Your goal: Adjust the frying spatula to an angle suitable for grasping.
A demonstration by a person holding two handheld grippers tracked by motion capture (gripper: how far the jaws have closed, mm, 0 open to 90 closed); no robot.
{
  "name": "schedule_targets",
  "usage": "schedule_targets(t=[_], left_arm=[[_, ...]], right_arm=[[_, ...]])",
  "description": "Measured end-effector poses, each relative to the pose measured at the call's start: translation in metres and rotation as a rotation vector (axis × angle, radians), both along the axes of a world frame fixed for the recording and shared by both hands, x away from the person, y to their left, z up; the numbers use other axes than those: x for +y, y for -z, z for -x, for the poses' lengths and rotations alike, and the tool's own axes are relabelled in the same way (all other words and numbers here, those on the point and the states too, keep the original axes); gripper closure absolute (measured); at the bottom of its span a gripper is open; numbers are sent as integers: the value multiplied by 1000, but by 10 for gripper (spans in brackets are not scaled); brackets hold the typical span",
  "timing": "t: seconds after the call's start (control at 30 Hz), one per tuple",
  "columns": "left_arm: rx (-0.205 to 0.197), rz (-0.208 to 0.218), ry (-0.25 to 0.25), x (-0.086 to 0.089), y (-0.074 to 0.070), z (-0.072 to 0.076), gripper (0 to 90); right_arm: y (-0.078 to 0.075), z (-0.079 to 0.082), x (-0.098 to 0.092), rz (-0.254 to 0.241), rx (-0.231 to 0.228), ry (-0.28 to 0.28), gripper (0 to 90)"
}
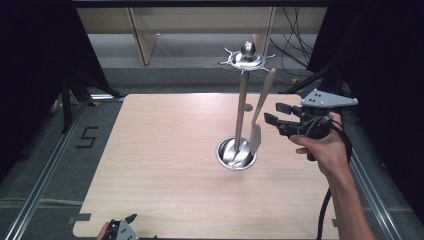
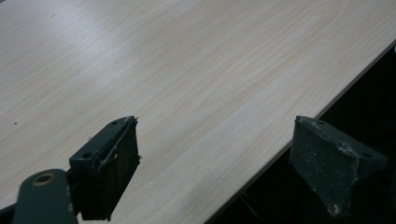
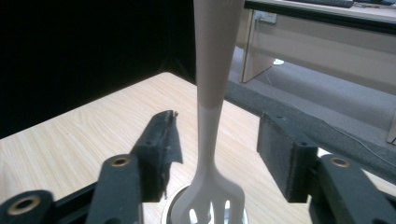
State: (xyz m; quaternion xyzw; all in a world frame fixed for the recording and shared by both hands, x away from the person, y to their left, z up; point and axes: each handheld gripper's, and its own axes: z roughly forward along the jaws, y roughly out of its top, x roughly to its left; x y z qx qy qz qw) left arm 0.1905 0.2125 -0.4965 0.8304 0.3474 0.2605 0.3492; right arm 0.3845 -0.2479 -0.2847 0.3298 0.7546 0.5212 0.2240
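Left gripper [image 1: 131, 220] at near table [image 1: 165, 165] edge, jaws wide apart over bare wood, nothing between.

Right gripper [image 1: 272, 113] at the table's right side, jaws parted, pads clear of the spatula [image 3: 212, 116].

Spatula [image 1: 260, 112]: pale, slotted blade, two-tone handle, darker beige above. Hangs from the stand [image 1: 243, 75], blade down at the steel base bowl [image 1: 223, 154]. In the right gripper view its handle runs between the jaws, touching neither.
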Motion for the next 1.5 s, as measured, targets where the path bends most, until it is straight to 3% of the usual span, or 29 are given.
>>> schedule_targets(t=[0.17,0.2,0.33,0.57,0.6,0.7,0.83,1.0,1.03,1.07,1.1,1.17,1.2,1.3,1.33,1.37,1.4,1.5], left_arm=[[-1,-1,-1,0,0,0,149],[-1,22,-6,-1,1,1,149],[-10,0,-8,0,0,0,149],[-11,0,-10,0,0,0,149],[11,-12,8,1,-2,0,149],[-11,19,-8,0,0,1,149],[-12,10,-4,0,-1,0,149],[-20,44,-10,-2,-1,1,149],[-25,27,-6,-2,-1,0,149],[-5,9,-5,-2,-3,0,149],[-4,23,-5,-3,-2,0,149],[-12,7,-5,-2,-2,0,149],[-19,29,12,-3,-1,-1,149],[-17,40,-2,-4,-1,-1,149],[-13,30,1,-4,-1,-1,149],[-8,-7,0,-2,-3,-1,149],[-23,7,-2,-3,-1,-1,149],[-10,35,3,-5,0,-2,149]], right_arm=[[14,8,-5,5,-7,13,404],[17,10,-6,2,-11,22,403],[31,16,-10,1,-4,31,383],[51,22,-12,-17,6,45,370],[53,22,-13,5,7,33,367],[56,25,-13,8,10,52,364],[63,27,-13,27,9,47,361],[75,31,-16,44,53,50,358],[77,32,-18,49,60,40,358],[79,32,-18,45,64,39,358],[81,32,-18,48,73,36,358],[85,32,-19,58,75,38,358],[86,34,-18,55,86,43,357],[90,36,-19,57,107,42,356],[92,35,-19,67,85,41,356],[94,37,-19,58,94,38,356],[95,39,-19,67,103,39,356],[101,41,-19,75,110,38,354]])
